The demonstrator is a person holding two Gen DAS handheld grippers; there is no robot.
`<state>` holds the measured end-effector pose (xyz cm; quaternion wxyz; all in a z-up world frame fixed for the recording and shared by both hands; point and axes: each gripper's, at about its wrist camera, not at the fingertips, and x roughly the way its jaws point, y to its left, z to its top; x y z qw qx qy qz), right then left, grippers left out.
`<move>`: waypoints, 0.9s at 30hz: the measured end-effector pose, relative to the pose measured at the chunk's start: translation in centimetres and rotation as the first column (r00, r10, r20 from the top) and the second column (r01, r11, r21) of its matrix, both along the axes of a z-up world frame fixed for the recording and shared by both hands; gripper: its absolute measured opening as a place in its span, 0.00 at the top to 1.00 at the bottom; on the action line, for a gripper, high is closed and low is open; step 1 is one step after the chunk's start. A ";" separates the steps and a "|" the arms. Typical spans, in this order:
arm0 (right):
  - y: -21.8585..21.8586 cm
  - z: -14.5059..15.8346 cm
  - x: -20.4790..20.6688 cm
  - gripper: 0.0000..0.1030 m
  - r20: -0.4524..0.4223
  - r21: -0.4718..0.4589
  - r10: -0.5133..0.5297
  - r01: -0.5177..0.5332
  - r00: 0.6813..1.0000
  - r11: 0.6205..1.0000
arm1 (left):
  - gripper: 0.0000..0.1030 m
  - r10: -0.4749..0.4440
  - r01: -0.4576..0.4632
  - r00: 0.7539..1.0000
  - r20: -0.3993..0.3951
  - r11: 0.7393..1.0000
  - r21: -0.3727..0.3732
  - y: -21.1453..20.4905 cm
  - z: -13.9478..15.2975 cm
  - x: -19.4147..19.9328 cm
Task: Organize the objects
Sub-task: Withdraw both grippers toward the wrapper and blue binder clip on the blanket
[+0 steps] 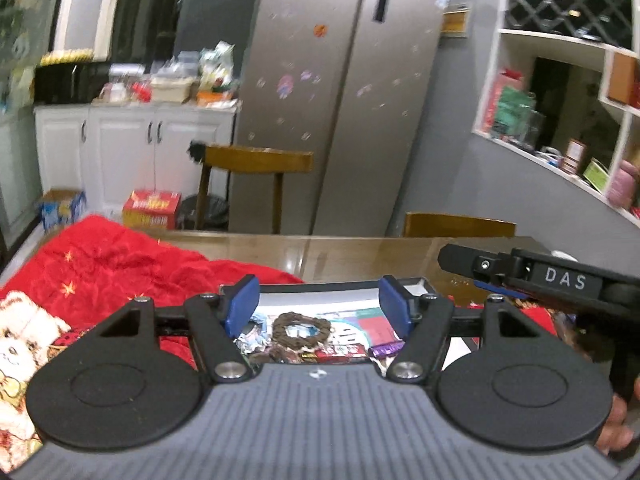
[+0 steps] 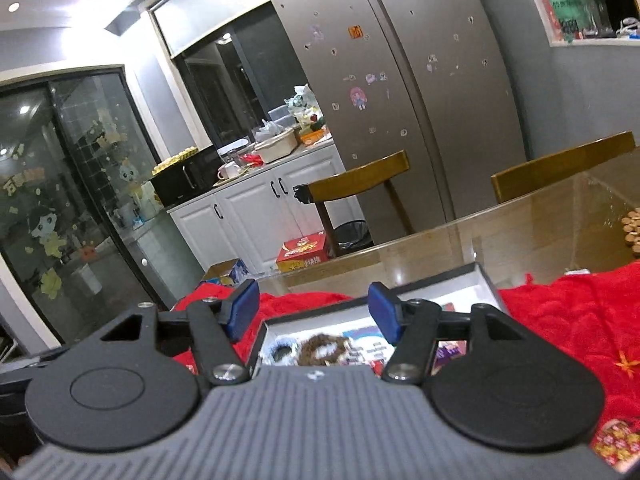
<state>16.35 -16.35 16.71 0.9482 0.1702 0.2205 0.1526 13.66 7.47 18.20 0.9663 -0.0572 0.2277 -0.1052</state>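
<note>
- The left gripper is spread wide with nothing between its blue pads; it hangs above the shallow box, tilted forward, probably so something can be picked from the box or dropped into it.
- The right gripper is likewise spread and empty, over the same box, whose far corner sits at about 1 o'clock from the pads.
- Task things lie loose inside the box: a brown beaded ring at 6 o'clock below the left pads, a purple wrapped candy at 5 o'clock, and other small wrappers I cannot tell apart.
- The box rests on a red cloth, which probably stops it sliding on the glossy tabletop.
- In the left view the right gripper's body, marked DAS, reaches in from 3 o'clock close beside the box, so the two tools could collide there.
- Beyond the box's far rim, at 12 o'clock, the tabletop is bare up to the chair backs, leaving free room forward.
</note>
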 end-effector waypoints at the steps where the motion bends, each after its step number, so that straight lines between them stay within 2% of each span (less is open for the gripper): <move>1: -0.3 -0.1 -0.7 0.29 0.006 -0.003 0.001 -0.001 1.000 1.000 | 0.30 -0.008 0.007 1.000 0.008 1.000 0.017 -0.3 -0.1 -1.0; 5: -1.2 -1.7 -3.7 0.27 0.023 -0.009 -0.009 0.009 1.000 1.000 | 0.30 -0.019 0.017 0.999 0.029 0.997 0.075 -1.2 -0.9 -4.9; 8: -1.3 -4.0 -5.2 0.27 0.008 0.001 -0.001 0.001 1.000 1.000 | 0.30 -0.016 0.008 0.996 0.088 0.996 0.092 -1.5 -1.9 -7.9; 13: -0.9 -7.7 -6.4 0.27 -0.024 -0.019 0.011 -0.012 1.000 1.000 | 0.30 -0.041 0.018 0.989 0.142 0.987 0.157 -3.0 -5.5 -11.2; 16: -0.9 -9.5 -6.4 0.27 -0.041 -0.041 0.010 -0.011 0.999 0.999 | 0.30 -0.090 0.065 0.988 0.127 0.980 0.190 -3.7 -8.5 -11.2; 20: -0.8 -11.4 -6.6 0.27 -0.062 -0.080 0.000 -0.005 0.998 0.997 | 0.30 -0.104 0.071 0.987 0.125 0.966 0.248 -3.9 -12.7 -10.3; 23: -0.4 -12.2 -6.4 0.27 -0.087 -0.089 0.014 -0.022 0.996 0.996 | 0.30 -0.101 0.066 0.990 0.102 0.950 0.304 -3.9 -14.7 -9.5; 27: 0.3 -13.1 -6.5 0.28 -0.104 -0.116 0.031 -0.043 0.994 0.992 | 0.30 -0.085 0.067 0.995 0.044 0.945 0.321 -3.9 -16.6 -7.8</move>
